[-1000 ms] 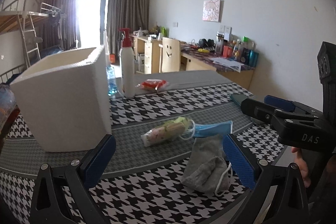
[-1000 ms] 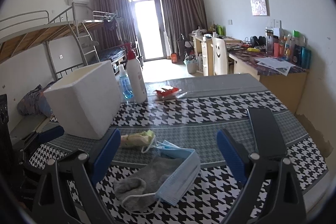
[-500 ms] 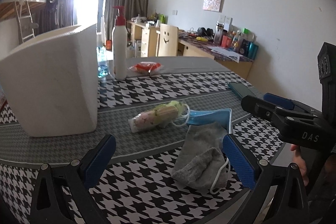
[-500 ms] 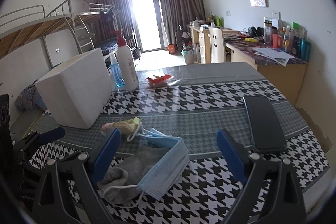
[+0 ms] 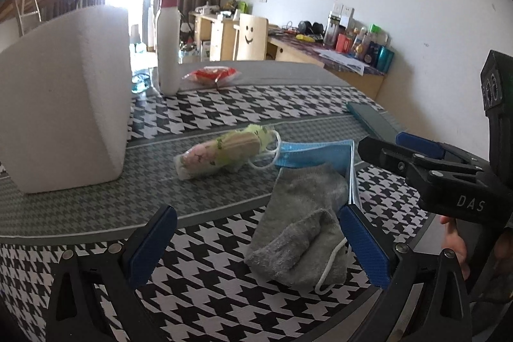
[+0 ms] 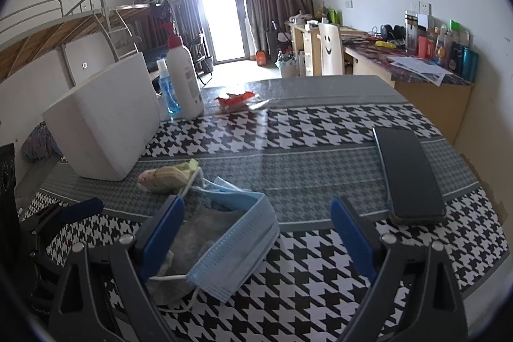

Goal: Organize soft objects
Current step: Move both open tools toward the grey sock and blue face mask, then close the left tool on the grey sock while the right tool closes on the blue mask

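- A grey sock [image 5: 298, 233] lies crumpled on the table [image 5: 224, 114], near its front edge, with a white ear loop trailing over its near end.
- A blue face mask [image 6: 237, 246] leans against the sock on its right side and partly covers it; in the right wrist view the mask hides most of the sock.
- Just behind them lies a small rolled packet [image 5: 221, 153] in pink, green and tan, touching the mask's white loop.
- The left tongs [image 5: 256, 246] are spread wide, empty, low over the table's front edge; the sock sits between their blue pads, close to the right one.
- The right tongs [image 6: 259, 239] are also wide apart and empty; the mask lies between their pads, toward the left one.
- A white foam box [image 5: 64, 98] stands to the left of the packet, apart from it.
- Behind the box stand a white pump bottle [image 6: 184, 79] and a small blue spray bottle [image 6: 168, 92], with a red wrapper [image 6: 235, 100] further right.
- A dark phone [image 6: 408, 175] lies flat on the table's right side, well apart from the soft things.
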`<state>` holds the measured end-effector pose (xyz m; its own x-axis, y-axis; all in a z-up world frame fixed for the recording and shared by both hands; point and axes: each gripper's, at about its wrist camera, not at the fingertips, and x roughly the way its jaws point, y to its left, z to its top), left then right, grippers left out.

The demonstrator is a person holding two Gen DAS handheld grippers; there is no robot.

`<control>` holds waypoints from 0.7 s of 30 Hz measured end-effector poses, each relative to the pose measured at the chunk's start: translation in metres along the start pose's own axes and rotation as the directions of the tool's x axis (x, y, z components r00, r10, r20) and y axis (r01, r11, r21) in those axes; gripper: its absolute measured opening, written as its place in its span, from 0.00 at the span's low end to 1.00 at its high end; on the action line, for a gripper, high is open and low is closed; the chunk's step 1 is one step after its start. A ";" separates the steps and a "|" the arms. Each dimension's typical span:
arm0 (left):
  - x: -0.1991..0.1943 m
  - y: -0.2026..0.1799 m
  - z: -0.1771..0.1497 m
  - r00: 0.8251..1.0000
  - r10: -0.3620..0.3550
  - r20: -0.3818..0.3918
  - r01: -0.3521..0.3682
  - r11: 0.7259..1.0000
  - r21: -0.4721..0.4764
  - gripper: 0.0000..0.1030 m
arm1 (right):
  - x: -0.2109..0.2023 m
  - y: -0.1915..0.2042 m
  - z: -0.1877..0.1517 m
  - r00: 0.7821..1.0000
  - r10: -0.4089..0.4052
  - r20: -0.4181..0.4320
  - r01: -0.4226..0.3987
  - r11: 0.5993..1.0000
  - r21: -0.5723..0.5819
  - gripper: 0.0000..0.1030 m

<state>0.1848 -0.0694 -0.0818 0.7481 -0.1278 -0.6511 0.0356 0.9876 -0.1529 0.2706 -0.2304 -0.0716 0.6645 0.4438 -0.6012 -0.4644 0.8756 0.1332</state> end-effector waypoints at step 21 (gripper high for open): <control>0.029 -0.011 -0.010 0.991 -0.054 -0.125 0.059 0.998 0.039 0.59 | 0.013 -0.010 -0.002 0.999 0.004 -0.045 -0.004 1.000 0.012 0.92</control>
<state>0.1992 -0.0846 -0.1061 0.6566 -0.1911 -0.7296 0.1054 0.9811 -0.1622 0.2831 -0.2336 -0.0823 0.6356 0.4385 -0.6354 -0.4600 0.8761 0.1444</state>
